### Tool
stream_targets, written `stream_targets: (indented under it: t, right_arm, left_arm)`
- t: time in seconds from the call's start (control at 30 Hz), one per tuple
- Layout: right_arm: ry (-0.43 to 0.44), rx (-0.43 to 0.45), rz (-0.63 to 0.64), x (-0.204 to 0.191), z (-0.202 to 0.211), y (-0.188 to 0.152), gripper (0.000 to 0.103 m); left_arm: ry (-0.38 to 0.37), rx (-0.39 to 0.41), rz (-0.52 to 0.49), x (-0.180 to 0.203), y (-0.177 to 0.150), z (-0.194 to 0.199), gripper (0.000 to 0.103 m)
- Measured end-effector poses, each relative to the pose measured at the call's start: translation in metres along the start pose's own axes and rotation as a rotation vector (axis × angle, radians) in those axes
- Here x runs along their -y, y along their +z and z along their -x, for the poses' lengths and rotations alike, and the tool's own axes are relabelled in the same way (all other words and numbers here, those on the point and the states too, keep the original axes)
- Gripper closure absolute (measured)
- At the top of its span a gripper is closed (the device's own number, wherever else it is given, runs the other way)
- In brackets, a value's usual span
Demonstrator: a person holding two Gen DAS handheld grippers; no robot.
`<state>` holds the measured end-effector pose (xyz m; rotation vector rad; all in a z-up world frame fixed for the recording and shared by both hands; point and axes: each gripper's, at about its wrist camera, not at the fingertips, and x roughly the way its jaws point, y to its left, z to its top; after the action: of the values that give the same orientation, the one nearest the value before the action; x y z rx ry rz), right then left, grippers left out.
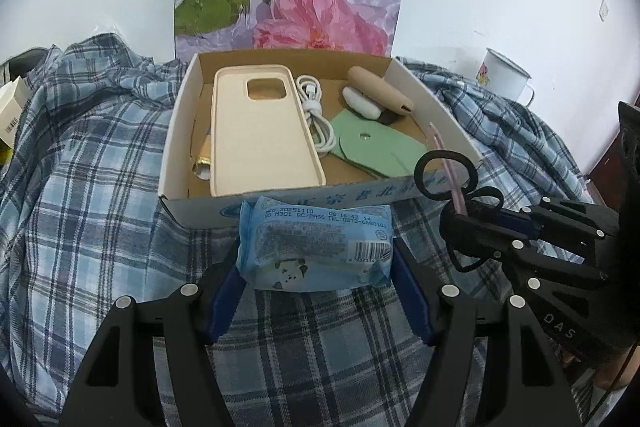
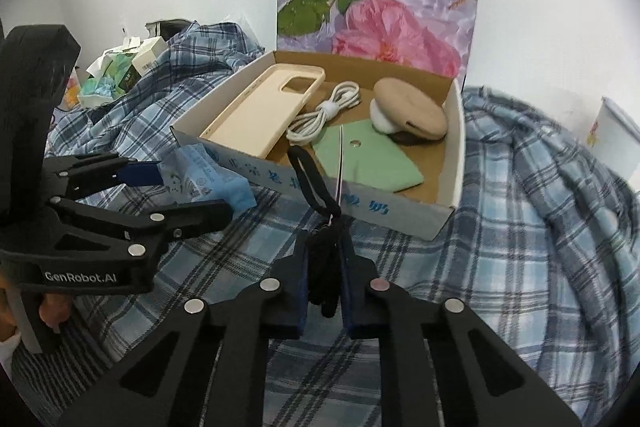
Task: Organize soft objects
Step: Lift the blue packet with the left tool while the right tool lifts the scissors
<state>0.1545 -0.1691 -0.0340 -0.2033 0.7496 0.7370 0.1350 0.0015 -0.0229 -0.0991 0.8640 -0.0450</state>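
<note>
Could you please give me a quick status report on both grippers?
Left hand-held gripper clamps blue wipes pack. Right hand-held gripper shut on black hair ties. Both just short of cardboard box; path clear.

Cardboard box (image 1: pixel 176 131) on plaid cloth (image 1: pixel 92 155), phone case (image 1: pixel 260 131), coiled cable (image 1: pixel 316 115) and pouch (image 1: pixel 380 143) inside, wipes pack (image 1: pixel 316 247) before it.

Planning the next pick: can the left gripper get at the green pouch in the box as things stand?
Probably not yet. The left gripper is closed on the blue wipes pack. The green pouch lies uncovered in the open cardboard box, just past the front wall.
</note>
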Motion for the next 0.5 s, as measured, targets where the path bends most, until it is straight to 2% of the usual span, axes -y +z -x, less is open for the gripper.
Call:
stream_targets:
  t: [0.17,0.27,0.5]
  right_arm:
    - [-0.005,0.072,0.006,-0.002,0.023,0.012,0.091]
    - [0.018,0.128,-0.008,-0.003,0.044,0.021,0.091]
    - [-0.006,0.226,0.022,-0.018,0.095,0.043,0.091]
  left_arm:
    - [-0.021,0.039,0.011,0.003,0.008,0.017,0.032]
    - [-0.017,0.083,-0.009,0.01,0.016,0.036,0.032]
    - [-0.014,0.181,-0.035,0.017,0.033,0.084,0.032]
